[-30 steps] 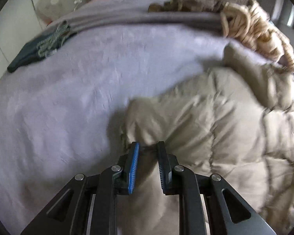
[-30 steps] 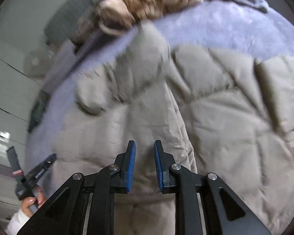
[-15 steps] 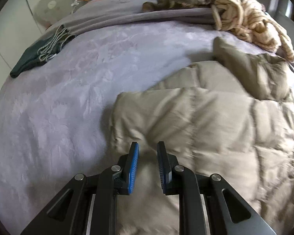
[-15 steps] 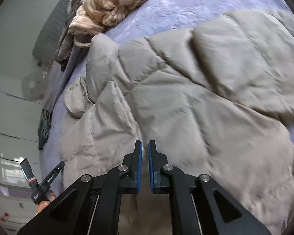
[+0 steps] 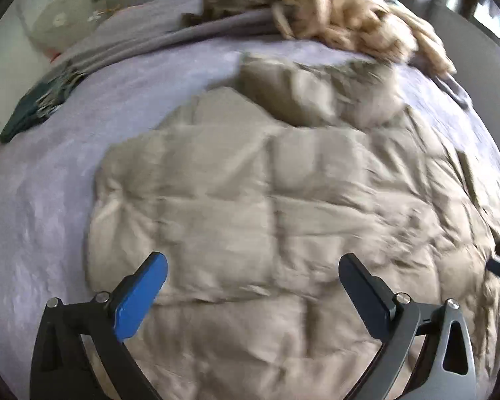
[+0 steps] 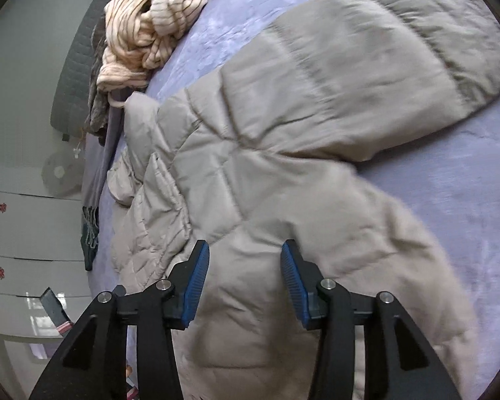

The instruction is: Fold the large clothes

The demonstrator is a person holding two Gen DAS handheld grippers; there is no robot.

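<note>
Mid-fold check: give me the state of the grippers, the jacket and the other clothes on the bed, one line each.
Left gripper: open wide, holding nothing, over the jacket.
Right gripper: open, holding nothing, over the jacket.
Jacket: released, lying on the bed, one sleeve spread out to the side.
Striped garment: crumpled in a heap, not folded.
Dark green garment: lying flat near the bed's edge.

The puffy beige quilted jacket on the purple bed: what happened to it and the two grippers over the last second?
Both grippers let go. The left gripper and right gripper, pinched nearly shut on the beige quilted jacket before, now stand wide open above it. The jacket, bunched and lifted earlier, has dropped and spread flatter over the purple bedspread. The striped cream knit heap and dark green folded cloth stayed put.
</note>
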